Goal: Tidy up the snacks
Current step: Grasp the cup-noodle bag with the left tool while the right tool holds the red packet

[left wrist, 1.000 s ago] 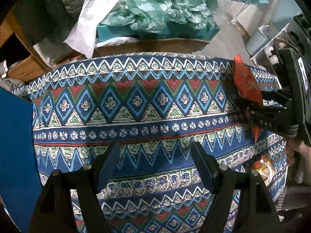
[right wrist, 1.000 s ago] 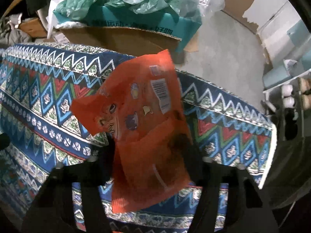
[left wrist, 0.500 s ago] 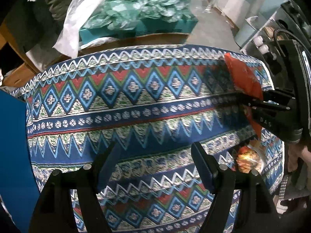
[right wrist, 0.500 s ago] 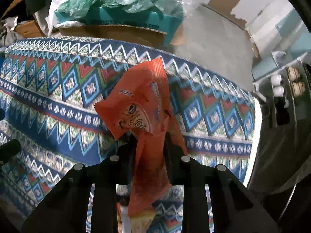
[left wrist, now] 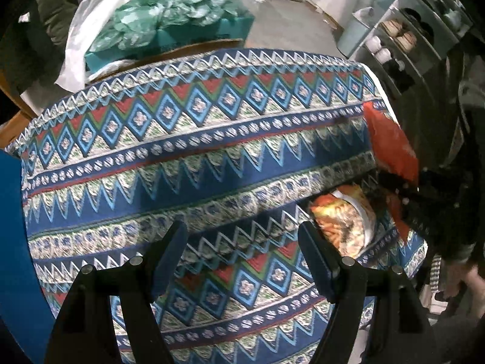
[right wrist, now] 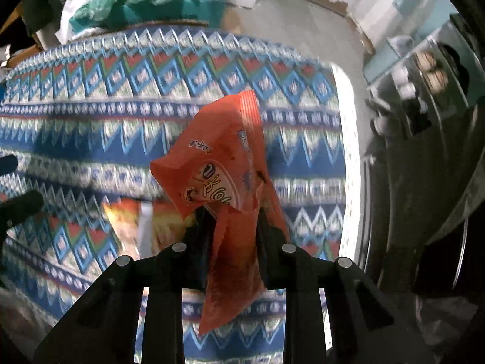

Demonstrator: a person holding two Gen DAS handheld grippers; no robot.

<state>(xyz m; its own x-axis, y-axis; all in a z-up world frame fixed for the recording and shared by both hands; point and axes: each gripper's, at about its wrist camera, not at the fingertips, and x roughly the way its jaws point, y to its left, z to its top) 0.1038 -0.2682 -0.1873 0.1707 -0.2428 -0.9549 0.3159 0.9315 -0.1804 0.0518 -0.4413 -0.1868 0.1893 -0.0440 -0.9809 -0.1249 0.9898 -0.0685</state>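
1. The right hand-held gripper (right wrist: 232, 221) is clamped on an orange snack packet (right wrist: 218, 170), its jaws squeezed tight onto the crumpled lower half. The packet's upper part sticks up above the patterned cloth (left wrist: 188, 163) that covers the surface.
2. The left hand-held gripper (left wrist: 242, 242) has its jaws spread wide with nothing between them, and hangs over the middle of the cloth.
3. A second snack bag (left wrist: 342, 221), yellow-orange with a clear window, lies flat on the cloth near the surface's right edge, just below the held packet and close beside the left gripper's right finger.
4. The cloth's centre and left side are bare.
5. Beyond the far edge sits a teal box (left wrist: 169, 33) stuffed with green wrapping, close to the surface.
6. To the right stands a grey shelf unit (left wrist: 403, 30).
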